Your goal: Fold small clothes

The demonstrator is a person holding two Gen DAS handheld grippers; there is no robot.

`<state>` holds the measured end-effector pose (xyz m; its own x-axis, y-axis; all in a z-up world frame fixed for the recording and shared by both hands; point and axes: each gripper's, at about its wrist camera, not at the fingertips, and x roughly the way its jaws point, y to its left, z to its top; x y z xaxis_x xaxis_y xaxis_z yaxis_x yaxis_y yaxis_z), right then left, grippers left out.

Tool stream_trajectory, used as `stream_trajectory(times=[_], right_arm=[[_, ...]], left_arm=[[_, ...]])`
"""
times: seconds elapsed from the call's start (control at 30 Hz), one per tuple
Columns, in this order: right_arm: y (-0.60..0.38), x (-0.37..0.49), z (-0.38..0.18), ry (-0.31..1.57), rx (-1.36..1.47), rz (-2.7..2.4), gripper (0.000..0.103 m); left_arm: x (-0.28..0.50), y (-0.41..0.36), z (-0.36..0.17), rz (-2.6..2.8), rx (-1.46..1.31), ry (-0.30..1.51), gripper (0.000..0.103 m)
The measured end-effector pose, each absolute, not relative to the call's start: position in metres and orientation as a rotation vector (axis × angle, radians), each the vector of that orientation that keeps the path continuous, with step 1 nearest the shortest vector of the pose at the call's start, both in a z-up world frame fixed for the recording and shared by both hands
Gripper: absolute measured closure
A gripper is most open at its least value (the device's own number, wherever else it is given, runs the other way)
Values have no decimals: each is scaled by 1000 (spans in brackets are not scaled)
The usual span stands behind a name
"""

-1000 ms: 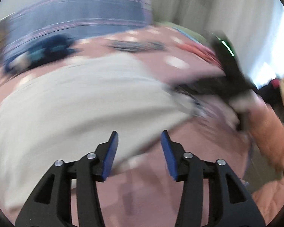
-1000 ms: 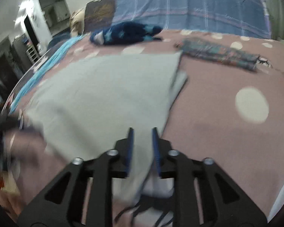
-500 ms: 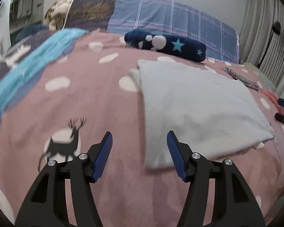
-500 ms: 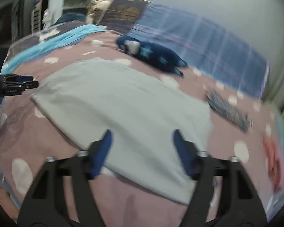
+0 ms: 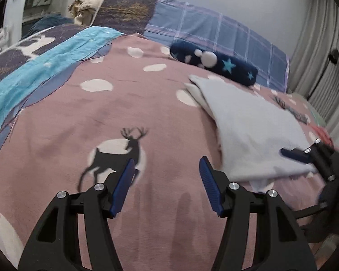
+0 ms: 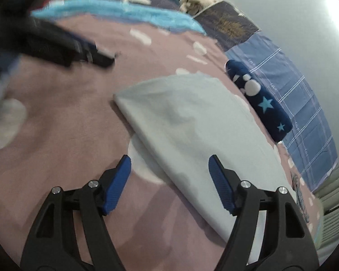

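A bed fills both views, covered by a pink bedspread printed with white spots and a black deer. Along its far edge lie a turquoise blanket and a blue plaid cover; grey curtains hang at the right of the left wrist view.

The pale grey garment lies flat on the bedspread, folded to a rough rectangle with a neat straight edge toward the right wrist camera. A white layer peeks out beneath its near corner. Just beyond it rests a navy roll with stars, apart from the garment.

The left gripper hovers over bare bedspread near the deer, to the left of the garment. Its jaws stand apart with nothing between them, having just been opening.

The right gripper hangs above the garment's near edge. Its jaws stand wide apart and have just been closing slightly; the cloth shows between them, but the blue pads do not press on it. In the left wrist view this gripper appears blurred at the garment's right corner.
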<state>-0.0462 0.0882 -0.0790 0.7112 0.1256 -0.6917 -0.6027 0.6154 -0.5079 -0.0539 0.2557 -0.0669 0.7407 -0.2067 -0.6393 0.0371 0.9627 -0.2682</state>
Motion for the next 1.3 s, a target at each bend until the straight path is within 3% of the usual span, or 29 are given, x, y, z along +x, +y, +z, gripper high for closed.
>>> stream_trajectory(times=[0.2, 0.47, 0.77, 0.83, 0.93, 1.13, 1.2, 1.23, 1.3], right_arm=[[118, -14, -85, 596, -814, 337, 30], [94, -34, -82, 593, -859, 349, 30], [129, -16, -88, 557, -921, 336, 29], [137, -14, -89, 543, -939, 323, 33], [137, -9, -87, 623, -874, 388, 66], [143, -8, -90, 596, -885, 365, 67], [146, -5, -90, 581, -891, 355, 67], [147, -3, -91, 577, -892, 353, 68], [145, 5, -91, 598, -869, 372, 92]], left_arm=[[-49, 275, -81, -130, -365, 753, 43], [-46, 290, -74, -192, -430, 698, 43], [40, 257, -63, -501, -512, 764, 43], [76, 245, -69, -577, -531, 821, 43], [124, 228, -87, -646, -578, 924, 43], [185, 205, -99, -635, -624, 971, 44], [194, 203, -99, -628, -636, 973, 63], [198, 201, -100, -615, -631, 983, 90], [204, 202, -101, -607, -644, 997, 95]])
